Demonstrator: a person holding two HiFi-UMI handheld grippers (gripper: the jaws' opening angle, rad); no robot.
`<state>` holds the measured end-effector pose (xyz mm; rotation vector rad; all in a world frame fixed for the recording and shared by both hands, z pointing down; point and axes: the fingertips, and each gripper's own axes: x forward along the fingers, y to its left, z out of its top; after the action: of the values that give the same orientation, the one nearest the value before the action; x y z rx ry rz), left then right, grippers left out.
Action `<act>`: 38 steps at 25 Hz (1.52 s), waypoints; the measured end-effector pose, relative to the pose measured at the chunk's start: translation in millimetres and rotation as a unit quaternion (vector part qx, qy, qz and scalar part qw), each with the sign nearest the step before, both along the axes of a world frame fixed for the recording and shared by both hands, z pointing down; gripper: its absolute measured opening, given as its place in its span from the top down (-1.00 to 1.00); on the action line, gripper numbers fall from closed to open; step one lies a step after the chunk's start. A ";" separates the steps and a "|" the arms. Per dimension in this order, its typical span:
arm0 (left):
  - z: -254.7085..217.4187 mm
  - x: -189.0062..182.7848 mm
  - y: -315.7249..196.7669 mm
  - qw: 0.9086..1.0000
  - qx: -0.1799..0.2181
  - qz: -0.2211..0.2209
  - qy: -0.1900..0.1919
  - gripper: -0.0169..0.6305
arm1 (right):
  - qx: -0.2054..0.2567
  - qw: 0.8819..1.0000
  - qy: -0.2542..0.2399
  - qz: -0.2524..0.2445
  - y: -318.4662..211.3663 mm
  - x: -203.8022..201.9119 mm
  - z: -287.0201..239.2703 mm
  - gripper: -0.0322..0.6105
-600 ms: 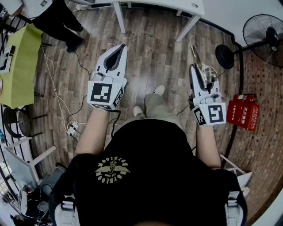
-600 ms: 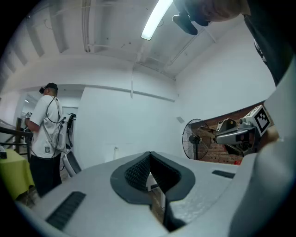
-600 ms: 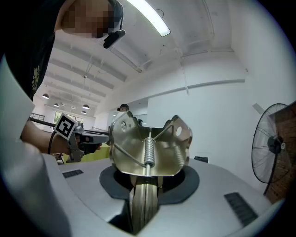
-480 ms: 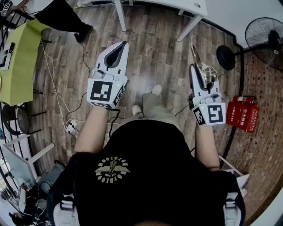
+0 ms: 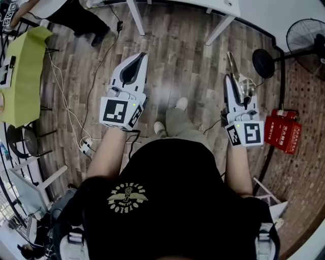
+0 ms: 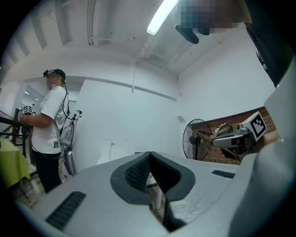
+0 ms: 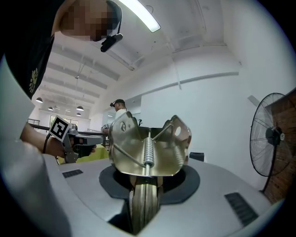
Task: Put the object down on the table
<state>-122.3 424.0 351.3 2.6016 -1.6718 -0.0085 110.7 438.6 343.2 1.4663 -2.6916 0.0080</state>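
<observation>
My right gripper (image 5: 235,85) is shut on a shiny metal spring clamp (image 5: 237,75), which sticks forward out of the jaws above the wooden floor. In the right gripper view the spring clamp (image 7: 149,147) stands upright between the pads, its coil spring facing me, with the right gripper (image 7: 145,186) clamped on its lower blades. My left gripper (image 5: 135,59) is held level at the left, shut, with nothing in it. In the left gripper view its dark pads (image 6: 138,172) meet at the tip. A white table (image 5: 223,6) lies ahead at the top of the head view.
A standing fan (image 5: 303,44) and a red box (image 5: 282,135) are on the right. A green-covered table (image 5: 21,76) and another person (image 5: 61,11) are at the left. Cables and a power strip (image 5: 84,147) lie on the floor. The white table's legs (image 5: 219,29) slant down ahead.
Both grippers have drifted slightly, the right one a little to the right, still holding the clamp. The other person at the top left has stepped further away.
</observation>
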 end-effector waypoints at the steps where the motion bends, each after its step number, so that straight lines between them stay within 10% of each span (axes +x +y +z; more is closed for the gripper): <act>1: 1.3 0.4 -5.1 1.000 -0.002 0.000 0.000 0.93 | 0.000 1.000 -0.002 0.000 -4.6 1.5 -1.0 0.64; 38: -3.6 46.7 -185.1 0.999 -0.020 -0.044 0.023 0.93 | -0.013 0.997 -0.027 -0.072 -187.9 47.2 -7.9 0.64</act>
<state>-75.6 238.9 347.7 2.4792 -1.7500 -0.0373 157.9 250.7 335.3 1.2788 -2.8225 0.0728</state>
